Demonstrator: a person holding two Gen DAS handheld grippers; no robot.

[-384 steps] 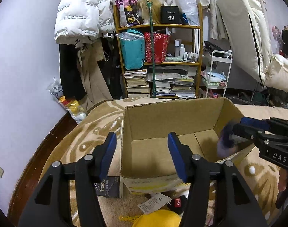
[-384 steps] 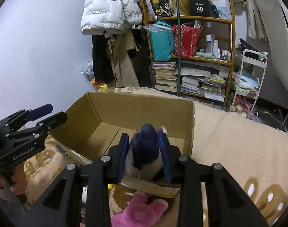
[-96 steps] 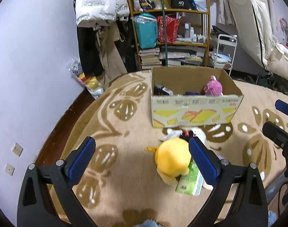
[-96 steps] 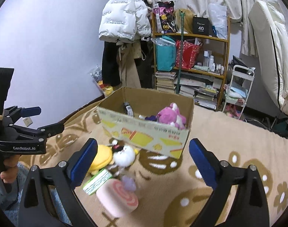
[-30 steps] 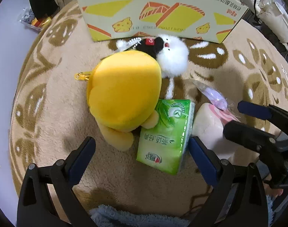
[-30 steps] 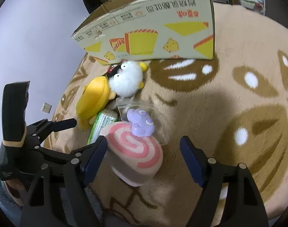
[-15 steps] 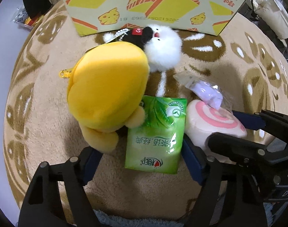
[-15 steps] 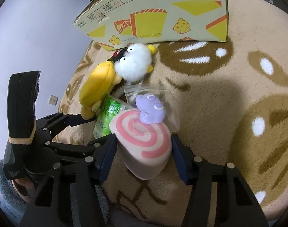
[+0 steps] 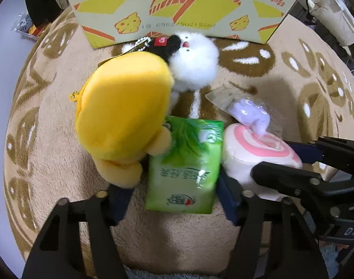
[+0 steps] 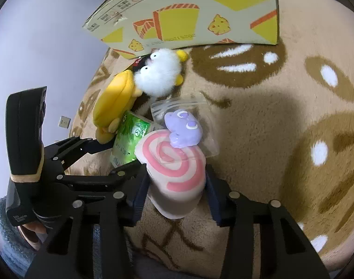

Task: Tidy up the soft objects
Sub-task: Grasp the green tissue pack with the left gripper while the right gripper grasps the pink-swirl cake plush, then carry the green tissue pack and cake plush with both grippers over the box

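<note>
Swirl-roll plush [image 10: 177, 174]: soft, light, compressible; to be gripped across its round sides; lies on the carpet [image 10: 269, 127] between the pads of the right tool [image 10: 175, 200], jaws closing, pads at both flanks. Tissue pack [image 9: 183, 167]: light, slick film, yielding; to be held across its width; sits between the pads of the left tool [image 9: 174, 200], jaws closing about its near end. Bagged purple toy [image 10: 183, 130] rests on the roll's far edge; cardboard box [image 10: 200, 18] well ahead of both tools.

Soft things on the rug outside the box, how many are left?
5: yellow plush at left, white fluffy toy by the cardboard box, green tissue pack, pink swirl cushion, bagged purple toy resting on it. Others may be hidden.
</note>
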